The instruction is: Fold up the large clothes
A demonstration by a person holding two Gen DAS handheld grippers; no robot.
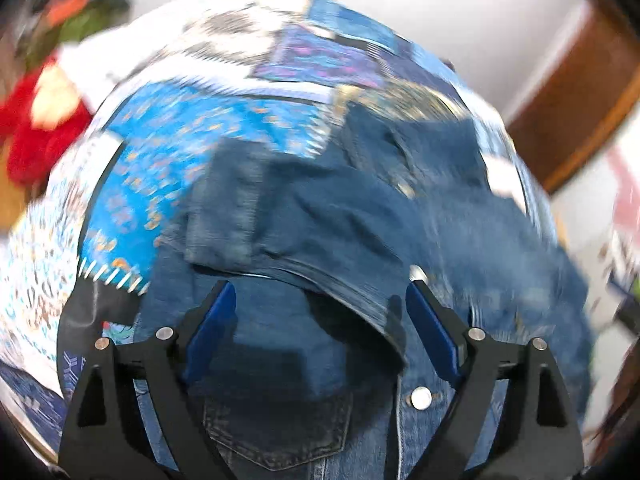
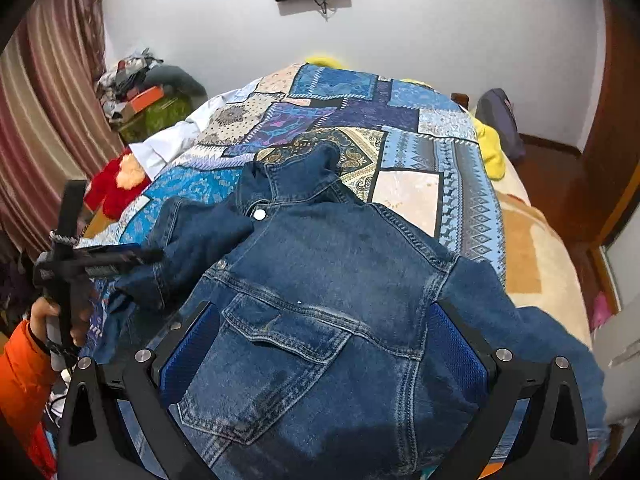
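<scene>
A bed (image 2: 532,248) is carrying everything here. A patchwork bedspread (image 2: 404,124) in blue, purple and beige is covering most of it, and a beige blanket (image 2: 524,252) is showing along its right side. A denim jacket (image 2: 332,264) is lying directly on the bedspread, front up, with its collar pointing toward the far wall. Something yellow (image 2: 490,148) is resting at the far right edge.

Your left gripper (image 1: 320,300) hangs over the denim jacket (image 1: 320,220), and its two blue pads (image 1: 210,328) stand wide apart with only cloth between them. A folded sleeve (image 1: 248,208) lies across the jacket just in front of the pads. A metal button (image 1: 421,397) shows near the right pad. Under the jacket lies a blue patchwork bedspread (image 1: 168,136). The picture is blurred.
</scene>
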